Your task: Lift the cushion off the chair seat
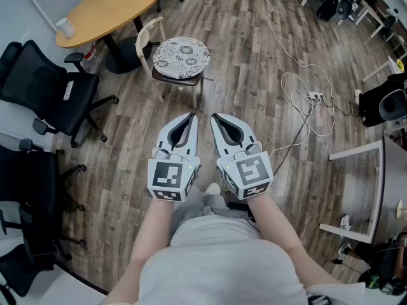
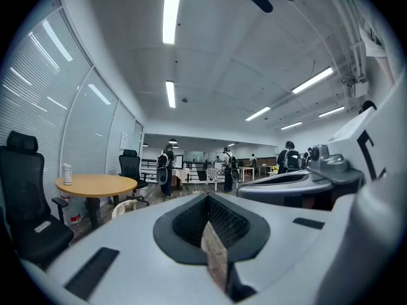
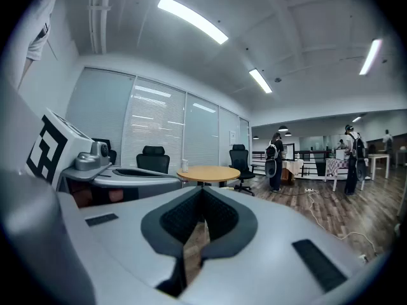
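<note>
White, dark-patterned round cushion point(image 1: 182, 56) lying flat on the seat of a pale chair point(image 1: 146, 38), above centre of the head view.
Lower in the frame and well apart from it, the left gripper point(image 1: 189, 115) and right gripper point(image 1: 215, 115) sit side by side, each with its jaws together and nothing between them. A round wooden table point(image 1: 111, 8) stands just beyond the chair at upper left. Black office chairs point(image 1: 38, 84) line the left edge, and white cables point(image 1: 305, 100) loop across the plank floor point(image 1: 248, 56) at right.
</note>
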Available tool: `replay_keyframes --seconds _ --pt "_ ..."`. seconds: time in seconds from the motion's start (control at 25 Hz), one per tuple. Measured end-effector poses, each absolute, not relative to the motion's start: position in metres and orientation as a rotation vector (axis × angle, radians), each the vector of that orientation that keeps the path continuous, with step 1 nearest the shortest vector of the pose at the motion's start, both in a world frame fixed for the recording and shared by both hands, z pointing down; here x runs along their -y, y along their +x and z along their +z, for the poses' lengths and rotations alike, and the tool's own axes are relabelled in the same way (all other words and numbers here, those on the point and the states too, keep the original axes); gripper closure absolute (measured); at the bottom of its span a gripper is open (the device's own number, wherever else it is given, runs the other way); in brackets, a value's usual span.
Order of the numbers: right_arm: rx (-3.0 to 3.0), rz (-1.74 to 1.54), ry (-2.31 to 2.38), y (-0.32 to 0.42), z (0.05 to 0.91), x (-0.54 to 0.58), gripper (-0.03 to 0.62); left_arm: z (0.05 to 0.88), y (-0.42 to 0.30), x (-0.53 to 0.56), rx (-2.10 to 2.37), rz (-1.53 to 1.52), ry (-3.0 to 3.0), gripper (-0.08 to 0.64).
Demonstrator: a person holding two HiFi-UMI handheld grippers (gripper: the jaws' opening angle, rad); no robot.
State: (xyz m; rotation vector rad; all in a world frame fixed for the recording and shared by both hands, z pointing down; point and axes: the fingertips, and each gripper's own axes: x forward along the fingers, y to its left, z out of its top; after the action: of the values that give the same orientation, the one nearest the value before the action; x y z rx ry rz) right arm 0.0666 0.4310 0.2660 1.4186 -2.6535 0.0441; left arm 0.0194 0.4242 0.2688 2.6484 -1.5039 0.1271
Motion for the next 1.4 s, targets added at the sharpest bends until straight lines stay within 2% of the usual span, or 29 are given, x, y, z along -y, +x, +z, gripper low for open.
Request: replay_keyframes --seconds 0.68,1.4 --pt "2.651 0.021 1.469 0.093 0.266 -0.387 0.571 0.269 0.045 -0.370 1.474 0.150 2.696 0.557" --pt "2.664 0.057 1.398 0.069 0.278 -0.243 0.571 0.284 0.029 -0.232 1.475 0.160 2.699 0.557"
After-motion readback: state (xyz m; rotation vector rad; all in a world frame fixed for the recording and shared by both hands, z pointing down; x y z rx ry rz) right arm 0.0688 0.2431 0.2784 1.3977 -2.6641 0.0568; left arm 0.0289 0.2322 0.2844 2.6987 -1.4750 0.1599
